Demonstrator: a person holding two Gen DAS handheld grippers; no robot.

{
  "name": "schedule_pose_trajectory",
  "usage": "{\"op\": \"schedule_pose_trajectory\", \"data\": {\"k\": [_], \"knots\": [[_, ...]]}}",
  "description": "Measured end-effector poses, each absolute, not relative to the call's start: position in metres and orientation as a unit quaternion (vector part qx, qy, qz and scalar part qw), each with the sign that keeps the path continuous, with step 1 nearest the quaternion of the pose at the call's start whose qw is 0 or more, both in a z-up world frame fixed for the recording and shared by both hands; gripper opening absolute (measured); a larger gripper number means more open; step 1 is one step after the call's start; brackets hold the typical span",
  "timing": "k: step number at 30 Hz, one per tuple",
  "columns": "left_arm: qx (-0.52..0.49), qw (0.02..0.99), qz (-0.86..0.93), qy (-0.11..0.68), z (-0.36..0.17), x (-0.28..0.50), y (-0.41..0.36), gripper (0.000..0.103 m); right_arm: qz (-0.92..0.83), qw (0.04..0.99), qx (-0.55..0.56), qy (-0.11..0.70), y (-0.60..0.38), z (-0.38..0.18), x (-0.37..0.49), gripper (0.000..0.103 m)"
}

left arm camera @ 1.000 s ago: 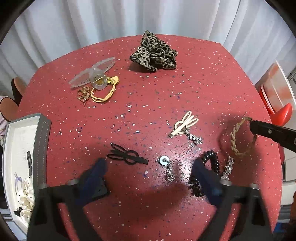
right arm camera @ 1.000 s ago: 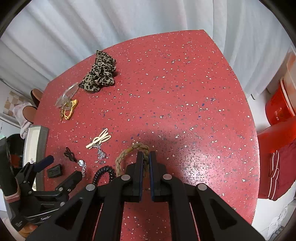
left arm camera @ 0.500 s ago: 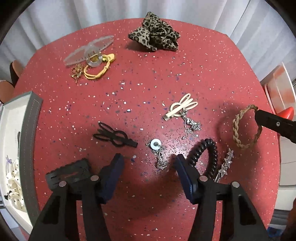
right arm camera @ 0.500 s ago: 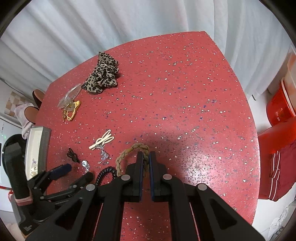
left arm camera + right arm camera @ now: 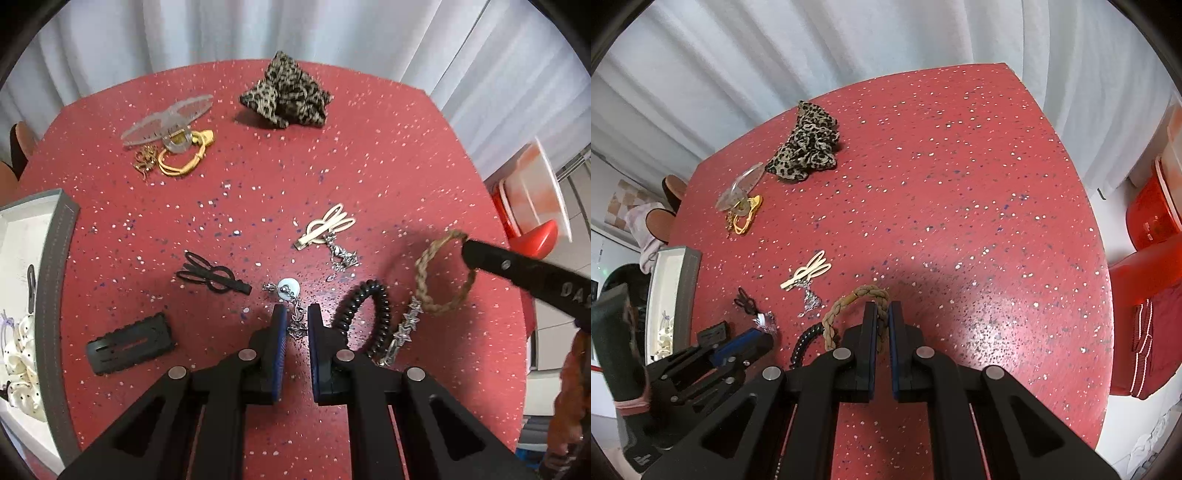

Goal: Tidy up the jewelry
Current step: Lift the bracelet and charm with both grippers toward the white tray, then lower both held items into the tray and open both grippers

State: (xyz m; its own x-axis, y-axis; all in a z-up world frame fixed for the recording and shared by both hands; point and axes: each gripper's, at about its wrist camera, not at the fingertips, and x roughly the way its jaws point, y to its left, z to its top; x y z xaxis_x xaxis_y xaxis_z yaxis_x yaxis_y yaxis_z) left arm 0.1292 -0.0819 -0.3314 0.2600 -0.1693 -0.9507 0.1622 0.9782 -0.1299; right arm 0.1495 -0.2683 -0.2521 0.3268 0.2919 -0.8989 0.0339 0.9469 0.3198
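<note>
My left gripper (image 5: pixel 296 314) is shut on a silver chain pendant with a pale round disc (image 5: pixel 289 287), low on the red speckled table (image 5: pixel 332 155). My right gripper (image 5: pixel 881 312) is shut on a braided tan bracelet (image 5: pixel 849 302), which also shows in the left wrist view (image 5: pixel 424 273), held just above the table. A grey-rimmed white jewelry box (image 5: pixel 48 280) sits at the table's left edge, with a polka-dot bow inside.
On the table lie a black coil hair tie (image 5: pixel 369 314), a silver star clip (image 5: pixel 404 328), a cream hair clip (image 5: pixel 327 227) beside a silver chain, two black clips (image 5: pixel 210 275), a clear claw clip (image 5: pixel 170 118), a yellow tie (image 5: pixel 184 162) and a leopard scrunchie (image 5: pixel 286 92). Red bins (image 5: pixel 1152 218) stand right.
My left gripper has moved forward and closed from wide open onto the chain pendant. My right gripper stays shut on the braided bracelet, almost unmoved.
</note>
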Motion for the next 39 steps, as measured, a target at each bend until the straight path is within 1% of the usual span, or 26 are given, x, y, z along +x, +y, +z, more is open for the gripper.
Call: {"op": "schedule_pose_trajectory", "data": {"k": [15, 22, 26, 27, 29, 31, 33, 39], "knots": [[-0.024, 0.815, -0.094, 0.572, -0.272, 0.092, -0.054, 0.012, 0.103, 0.796, 0.131, 0.582, -0.235, -0.236, 0.133, 0.006], [-0.035, 0.827, -0.081, 0.556, -0.215, 0.103, -0.014, 0.012, 0.122, 0.802, 0.116, 0.573, -0.203, -0.217, 0.131, 0.006], [-0.045, 0.835, -0.069, 0.545, -0.198, 0.107, 0.008, 0.012, 0.135, 0.805, 0.107, 0.568, -0.180, -0.205, 0.132, 0.006], [-0.048, 0.835, -0.067, 0.543, -0.186, 0.119, 0.012, 0.012, 0.140, 0.805, 0.104, 0.567, -0.173, -0.202, 0.132, 0.006], [-0.055, 0.839, -0.058, 0.538, -0.169, 0.112, 0.025, 0.012, 0.148, 0.806, 0.100, 0.564, -0.161, -0.197, 0.132, 0.006], [-0.060, 0.842, -0.049, 0.534, -0.134, 0.110, 0.037, 0.012, 0.156, 0.807, 0.096, 0.562, -0.147, -0.192, 0.132, 0.006], [-0.067, 0.845, -0.040, 0.529, -0.116, 0.108, 0.051, 0.012, 0.169, 0.807, 0.088, 0.559, -0.129, -0.186, 0.133, 0.006], [-0.087, 0.853, -0.006, 0.515, -0.096, 0.091, 0.102, 0.012, 0.204, 0.804, 0.068, 0.554, -0.076, -0.175, 0.137, 0.006]]}}
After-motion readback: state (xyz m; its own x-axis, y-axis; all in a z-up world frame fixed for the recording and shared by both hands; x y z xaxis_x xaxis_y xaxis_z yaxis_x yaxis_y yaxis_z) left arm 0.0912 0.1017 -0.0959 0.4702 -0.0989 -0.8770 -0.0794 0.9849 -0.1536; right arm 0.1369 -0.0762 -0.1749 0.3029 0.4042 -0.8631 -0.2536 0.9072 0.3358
